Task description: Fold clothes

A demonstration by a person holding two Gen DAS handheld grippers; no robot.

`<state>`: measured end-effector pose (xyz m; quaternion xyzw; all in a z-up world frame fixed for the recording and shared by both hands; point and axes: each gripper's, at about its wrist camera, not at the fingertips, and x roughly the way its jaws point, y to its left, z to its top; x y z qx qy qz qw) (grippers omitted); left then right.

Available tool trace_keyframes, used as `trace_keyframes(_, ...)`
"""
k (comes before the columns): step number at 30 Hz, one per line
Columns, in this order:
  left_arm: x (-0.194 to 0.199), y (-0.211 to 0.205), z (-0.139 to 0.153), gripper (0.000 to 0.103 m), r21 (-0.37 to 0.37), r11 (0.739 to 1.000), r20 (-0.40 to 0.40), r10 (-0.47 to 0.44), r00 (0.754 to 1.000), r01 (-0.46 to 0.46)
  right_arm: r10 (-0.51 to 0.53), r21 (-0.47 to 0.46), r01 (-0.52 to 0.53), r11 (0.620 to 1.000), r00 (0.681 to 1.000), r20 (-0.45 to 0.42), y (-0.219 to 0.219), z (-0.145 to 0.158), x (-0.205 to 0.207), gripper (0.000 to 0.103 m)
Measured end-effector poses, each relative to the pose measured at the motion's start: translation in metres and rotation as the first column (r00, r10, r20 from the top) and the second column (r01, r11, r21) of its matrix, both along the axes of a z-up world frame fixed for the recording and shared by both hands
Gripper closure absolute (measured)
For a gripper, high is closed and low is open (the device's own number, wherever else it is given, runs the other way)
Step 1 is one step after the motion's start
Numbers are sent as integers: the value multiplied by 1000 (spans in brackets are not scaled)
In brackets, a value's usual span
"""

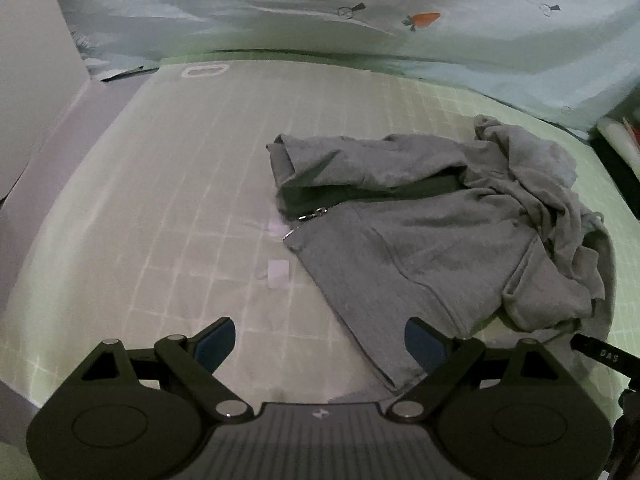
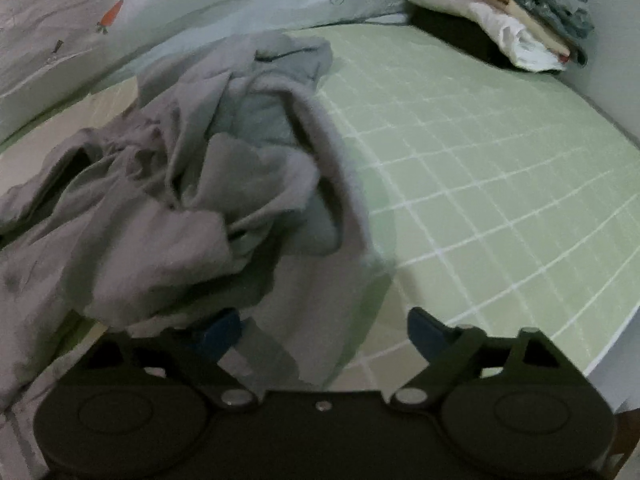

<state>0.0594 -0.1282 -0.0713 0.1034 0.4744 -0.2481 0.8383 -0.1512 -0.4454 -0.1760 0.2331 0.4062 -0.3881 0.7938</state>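
A grey zip-up hoodie (image 1: 432, 232) lies crumpled on the bed (image 1: 160, 200), ahead and to the right of the left tool (image 1: 320, 346). Its front is partly unzipped, showing a dark lining, and a metal zipper pull (image 1: 316, 213) rests at the opening. The hem edge runs down between the left tool's fingers, whose blue pads (image 1: 216, 344) stand wide apart and released, grasping nothing.

From the right wrist view the hoodie (image 2: 200, 184) is bunched ahead and to the left of the right tool (image 2: 324, 334), with its sleeves and hood piled in folds. Cloth drapes over the left pad of this tool and lies between its spread fingers; they are released, not clenched on the fabric.

The bed carries a pale green sheet (image 2: 480, 168) with a white grid. Beyond the hoodie, a light quilt (image 1: 360, 12) printed with carrots is heaped along the far edge. Far ahead to the right of the right tool, a stack of folded clothes (image 2: 516, 16) sits in the corner.
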Motion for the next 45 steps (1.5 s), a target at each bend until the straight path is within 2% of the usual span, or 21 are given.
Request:
trace_keyframes(3,2,-3,0,11,0,1000,2,-13,1000,13,6,33,-6,999,1000,15,0,-3,-2,23)
trace_keyframes(4,2,-5,0,11,-3,1000,0,-15,1000,15,17,28,-17,999,1000,15,0,-3,-2,30)
trace_keyframes(5,1,-7,-1,11,-5,1000,-2,-17,1000,17,29,25,-30,999,999,18,-1,-2,-3,50)
trace_keyframes(6,1,-10,-1,11,-8,1000,-4,-18,1000,18,47,29,-48,998,999,27,-3,-1,-5,63)
trace_keyframes(7,-1,-14,-2,11,-14,1000,-7,-19,1000,18,65,33,-66,997,997,36,-5,0,-6,81)
trace_keyframes(8,-3,-18,-2,12,-20,1000,-10,-19,1000,19,83,37,-84,996,996,46,-8,0,-7,90)
trace_keyframes(10,-9,-29,-3,13,-30,999,-14,-21,1000,20,109,35,-112,993,992,59,-14,3,-11,96)
trace_keyframes(11,-12,-36,-3,13,-34,999,-14,-22,1000,22,91,-1,-91,996,995,44,-25,6,-17,99)
trace_keyframes(15,-30,-64,-5,15,-55,998,-14,-21,1000,21,14,-146,-15,989,1000,-7,-67,21,-40,100)
trace_keyframes(20,-50,-105,-13,15,-63,998,-33,-18,999,16,-82,-322,64,945,996,-44,-126,41,-70,99)
trace_keyframes(24,-60,-132,-16,16,-63,997,-44,-41,998,38,-38,-337,15,941,997,-62,-162,47,-70,95)
trace_keyframes(27,-63,-146,-16,16,-62,996,-35,-61,998,59,42,-306,-71,949,994,-103,-159,32,-56,95)
trace_keyframes(31,-56,-168,-25,16,-56,995,-32,-87,996,85,74,-244,-102,965,990,-119,-146,9,-47,92)
trace_keyframes(34,-46,-182,-35,32,-79,992,-73,-109,991,103,115,-249,-149,957,982,-149,-137,1,-44,90)
trace_keyframes(36,-43,-189,-41,50,-83,991,-100,-113,989,105,126,-266,-168,949,978,-167,-134,1,-43,89)
trace_keyframes(37,-41,-191,-44,55,-80,991,-110,-112,988,104,118,-264,-158,952,980,-161,-134,1,-45,89)
trace_keyframes(38,-39,-193,-47,71,-77,992,-120,-111,986,103,111,-262,-149,954,982,-154,-135,1,-46,89)
trace_keyframes(39,-37,-195,-50,94,-74,992,-131,-111,985,102,103,-261,-139,955,984,-149,-136,1,-47,88)
trace_keyframes(40,-35,-197,-53,99,-71,992,-141,-110,984,101,95,-263,-132,956,984,-148,-137,1,-46,87)
trace_keyframes(42,-30,-190,-53,99,-107,990,-145,-104,984,89,78,-267,-116,957,986,-147,-138,1,-46,86)
trace_keyframes(45,-20,-178,-36,100,-130,987,-71,-99,992,90,38,-267,-75,961,989,-141,-139,0,-45,84)
